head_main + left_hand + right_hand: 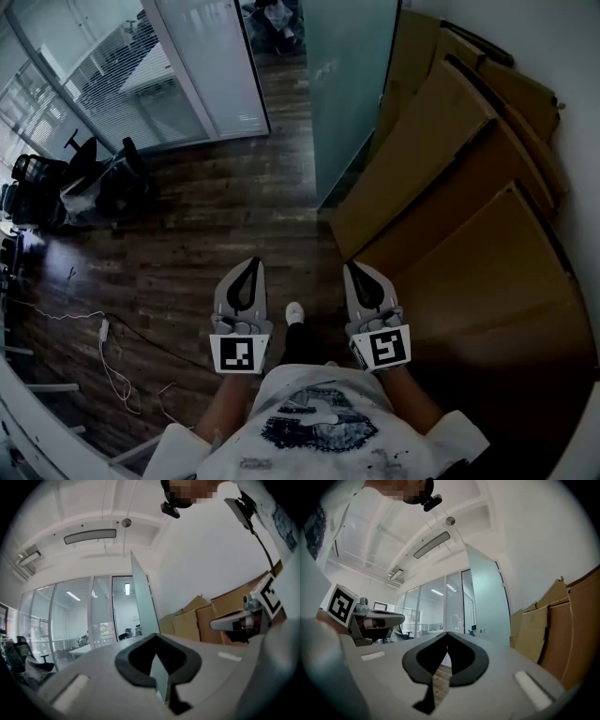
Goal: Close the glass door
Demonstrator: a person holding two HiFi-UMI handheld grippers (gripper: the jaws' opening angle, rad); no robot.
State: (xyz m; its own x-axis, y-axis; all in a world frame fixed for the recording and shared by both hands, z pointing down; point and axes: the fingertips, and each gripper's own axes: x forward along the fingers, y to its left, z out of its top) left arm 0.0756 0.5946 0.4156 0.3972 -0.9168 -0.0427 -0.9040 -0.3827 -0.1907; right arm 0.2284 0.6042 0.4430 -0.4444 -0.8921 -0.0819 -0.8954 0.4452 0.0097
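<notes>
the room is being watched from the head, steeply downward, with the wooden floor (206, 225) and the left gripper (249, 267) and right gripper (354, 270) being framed close below. each gripper view is being aimed level along its own jaws, from just behind them. the glass door (352, 94) and the leaning cardboard sheets (450, 159) are being shared by all three views.

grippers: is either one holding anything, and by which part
Nothing is held: the left gripper and right gripper are both shut and empty, and neither touches the glass door.
</notes>
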